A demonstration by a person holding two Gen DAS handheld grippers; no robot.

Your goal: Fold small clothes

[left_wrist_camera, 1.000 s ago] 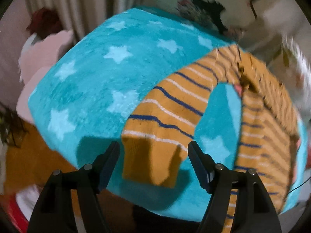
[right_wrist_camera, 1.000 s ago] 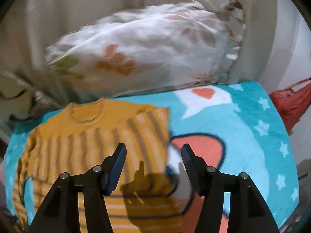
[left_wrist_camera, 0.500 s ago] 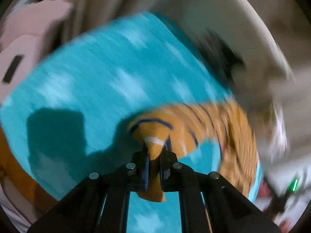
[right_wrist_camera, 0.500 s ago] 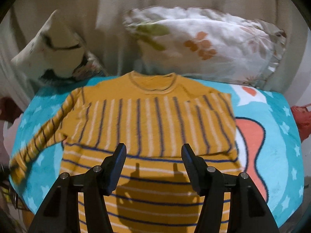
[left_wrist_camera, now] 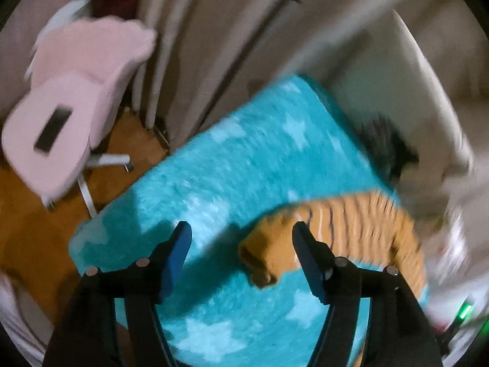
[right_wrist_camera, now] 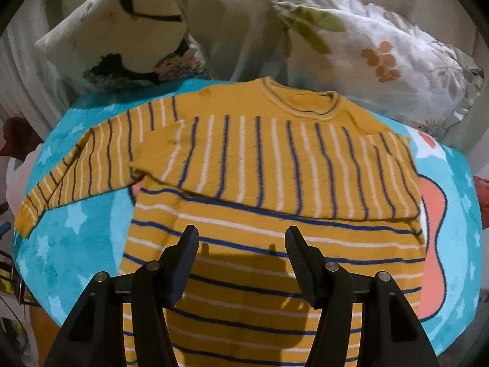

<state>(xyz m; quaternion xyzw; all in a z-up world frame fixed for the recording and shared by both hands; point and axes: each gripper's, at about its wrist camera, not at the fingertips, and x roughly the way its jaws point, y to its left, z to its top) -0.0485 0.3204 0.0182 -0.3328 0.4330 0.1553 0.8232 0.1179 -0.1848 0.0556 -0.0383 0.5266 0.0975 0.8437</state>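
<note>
Left tongs (left_wrist_camera: 241, 249) have just been opening, jaws wide, and the sweater's cuff (left_wrist_camera: 259, 257) lies loose between them, gripped by nothing. Right tongs (right_wrist_camera: 241, 257) gape empty above the mustard sweater (right_wrist_camera: 269, 202), which is spread on the turquoise star blanket (right_wrist_camera: 73, 244): blue and white stripes, one sleeve folded across the chest, the other trailing out sideways.

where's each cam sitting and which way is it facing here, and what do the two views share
Left wrist: on the left gripper, looking steeply down at the sweater's sleeve cuff on the teal blanket, a pink chair beyond; its two open fingers show, just opened, cuff loose between them.
Right wrist: on the right gripper, looking down over the striped sweater toward two pillows; its open fingers show.
Shared: sweater and blanket.
</note>
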